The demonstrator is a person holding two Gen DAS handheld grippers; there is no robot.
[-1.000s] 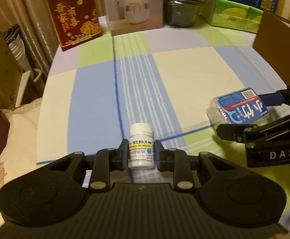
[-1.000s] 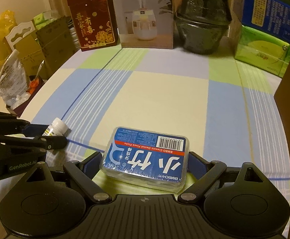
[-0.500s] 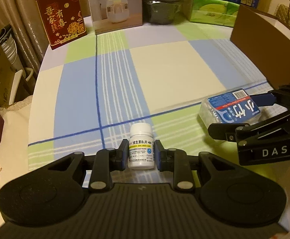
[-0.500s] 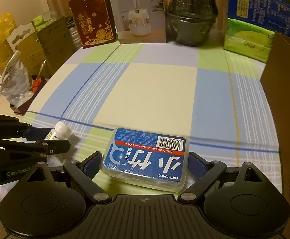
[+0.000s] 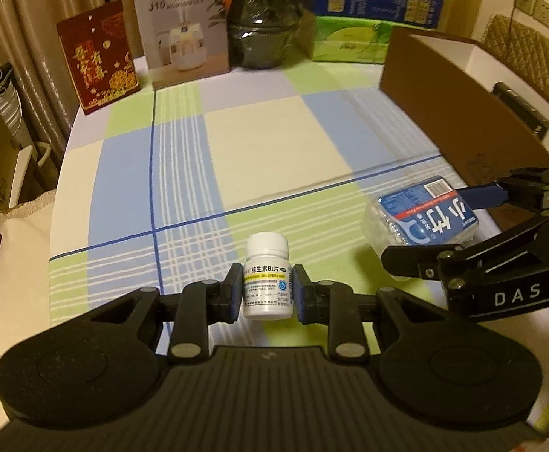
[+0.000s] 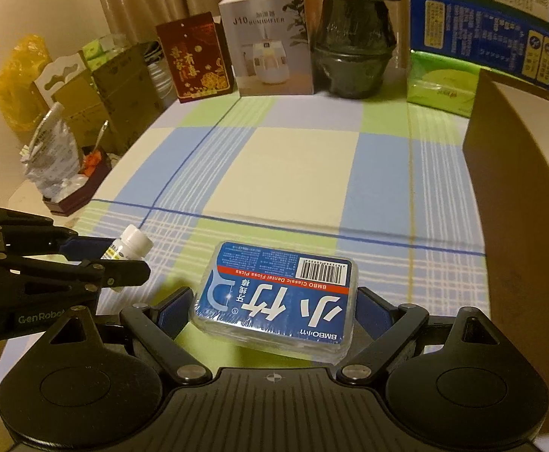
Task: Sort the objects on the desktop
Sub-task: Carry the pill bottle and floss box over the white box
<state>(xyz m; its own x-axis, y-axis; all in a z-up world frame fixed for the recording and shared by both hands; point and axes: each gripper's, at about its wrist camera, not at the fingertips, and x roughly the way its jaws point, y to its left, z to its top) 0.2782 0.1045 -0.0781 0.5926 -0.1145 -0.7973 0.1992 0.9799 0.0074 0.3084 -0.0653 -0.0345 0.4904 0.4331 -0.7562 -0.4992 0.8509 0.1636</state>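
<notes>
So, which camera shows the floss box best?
The right wrist view: the floss box sits central between the right claw pads, with its whole printed top readable. The left wrist view shows it small at the right edge, partly hidden by that claw.

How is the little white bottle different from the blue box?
The bottle is small, round and white with a white cap; the floss box is wide, flat and blue with big white characters. The bottle stands upright between the left gripper pads, which sit close together; the box lies flat in the right gripper, whose fingers spread wide. Both are gripped and held above the checked tablecloth.
</notes>
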